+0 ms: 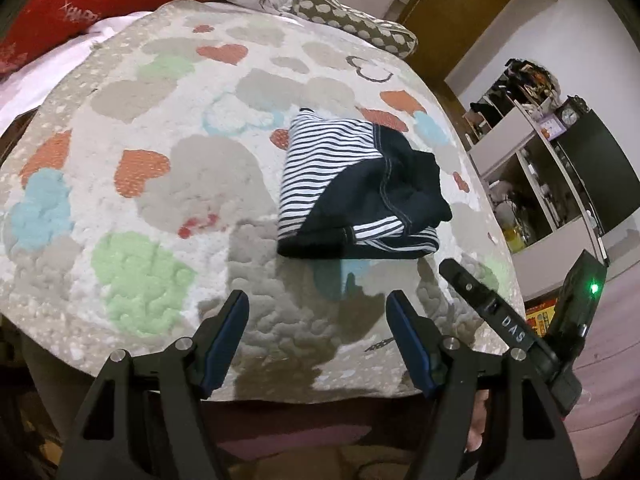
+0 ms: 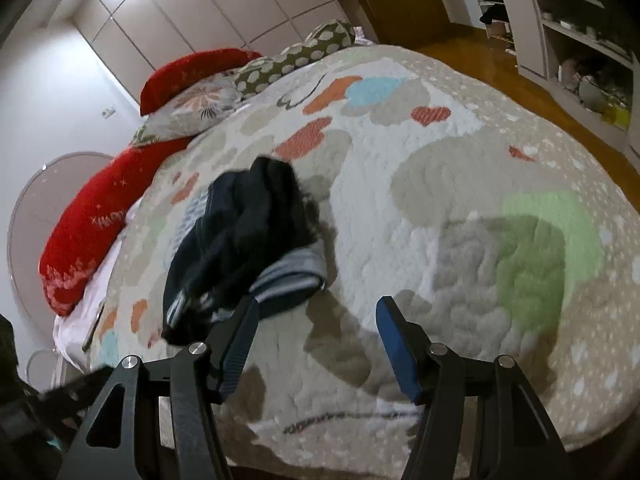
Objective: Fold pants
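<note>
The pants [image 1: 352, 188], dark navy with black-and-white striped parts, lie folded into a compact bundle on the bed's heart-patterned quilt [image 1: 160, 184]. In the right wrist view the pants [image 2: 244, 240] lie just beyond and left of my fingers. My left gripper [image 1: 318, 308] is open and empty, above the quilt near the bed's front edge, short of the bundle. My right gripper [image 2: 318, 316] is open and empty, its left finger [image 2: 240, 336] close to the bundle's near edge. The right gripper's body [image 1: 500, 316] shows at the right of the left wrist view.
Red pillows [image 2: 88, 240], a floral pillow [image 2: 200, 108] and a dotted cushion [image 1: 360, 24] lie at the head of the bed. White shelves [image 1: 532, 184] with clutter stand right of the bed, across a wooden floor [image 2: 540, 92]. Wardrobe doors [image 2: 200, 12] line the back wall.
</note>
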